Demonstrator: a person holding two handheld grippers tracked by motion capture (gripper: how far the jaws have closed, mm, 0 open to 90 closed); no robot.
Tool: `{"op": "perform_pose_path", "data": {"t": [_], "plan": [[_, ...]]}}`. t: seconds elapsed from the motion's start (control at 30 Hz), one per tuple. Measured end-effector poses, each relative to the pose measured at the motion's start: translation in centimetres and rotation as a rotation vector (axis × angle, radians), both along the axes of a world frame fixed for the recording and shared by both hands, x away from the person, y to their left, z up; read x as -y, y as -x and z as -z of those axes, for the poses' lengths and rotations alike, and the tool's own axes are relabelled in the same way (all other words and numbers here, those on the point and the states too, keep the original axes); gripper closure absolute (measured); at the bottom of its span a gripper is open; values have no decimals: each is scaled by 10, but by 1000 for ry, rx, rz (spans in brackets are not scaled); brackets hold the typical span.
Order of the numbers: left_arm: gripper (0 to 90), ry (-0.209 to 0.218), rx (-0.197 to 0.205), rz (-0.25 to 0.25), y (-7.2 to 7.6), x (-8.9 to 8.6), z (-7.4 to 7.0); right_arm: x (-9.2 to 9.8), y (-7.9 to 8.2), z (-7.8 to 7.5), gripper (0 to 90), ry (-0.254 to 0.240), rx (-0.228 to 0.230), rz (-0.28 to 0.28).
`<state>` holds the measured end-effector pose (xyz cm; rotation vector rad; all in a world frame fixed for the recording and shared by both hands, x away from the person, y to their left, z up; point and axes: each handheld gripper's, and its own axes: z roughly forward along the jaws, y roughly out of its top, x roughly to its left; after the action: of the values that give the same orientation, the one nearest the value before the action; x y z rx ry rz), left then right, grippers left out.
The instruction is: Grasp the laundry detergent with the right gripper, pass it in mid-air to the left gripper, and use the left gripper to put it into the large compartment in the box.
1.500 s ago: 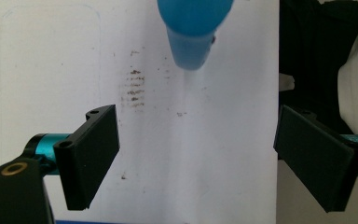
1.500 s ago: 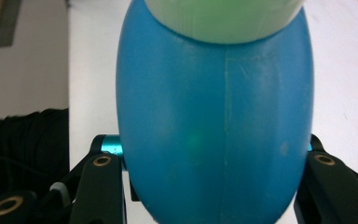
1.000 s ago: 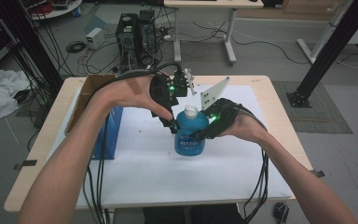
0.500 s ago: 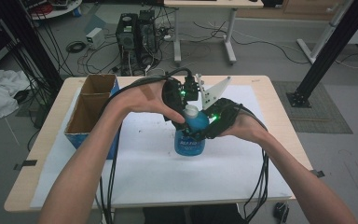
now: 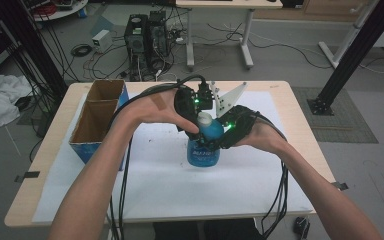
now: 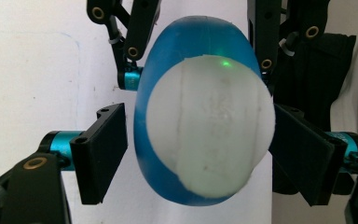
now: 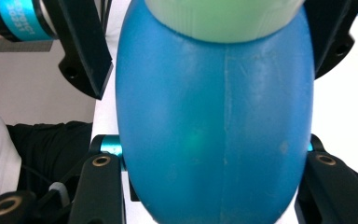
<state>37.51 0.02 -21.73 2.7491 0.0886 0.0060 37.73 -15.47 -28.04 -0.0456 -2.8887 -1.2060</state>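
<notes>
The blue plastic bottle with the white cap [image 5: 203,145] stands upright mid-table on the white sheet [image 5: 155,185]. The right gripper [image 5: 225,132] is clamped around its body, steadying it. The left gripper [image 5: 200,112] straddles the cap [image 6: 209,123], jaws apart, one just clear. Best closed squarely on the cap before any twist, with the base kept flat. The bottle's label is blurred, and hands hide the jaws from above.

An open cardboard box [image 5: 99,117] sits at the left edge of the bench [image 5: 300,130]; behind the bench, computer towers [image 5: 146,32] and tangled cables [image 5: 85,50].
</notes>
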Motion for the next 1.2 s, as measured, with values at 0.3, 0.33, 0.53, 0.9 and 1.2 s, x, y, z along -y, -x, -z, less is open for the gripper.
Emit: {"op": "perform_pose_path", "data": {"t": [0.3, 0.33, 0.53, 0.9, 1.2], "plan": [[266, 15, -5, 0, -2, 2, 2, 0, -1, 1, 469, -15, 2, 3], [266, 17, 0, 1, -2, 2, 2, 0, -1, 1, 469, -15, 2, 3], [304, 17, -2, 3, -3, 1, 2, 0, -1, 1, 468, -12, -1, 3], [355, 42, 7, 10, -2, 2, 2, 0, 0, 0, 468, -12, -5, 3], [380, 29, 11, 38, -2, 3, 2, -1, -1, 2, 463, -11, -5, 4]]}}
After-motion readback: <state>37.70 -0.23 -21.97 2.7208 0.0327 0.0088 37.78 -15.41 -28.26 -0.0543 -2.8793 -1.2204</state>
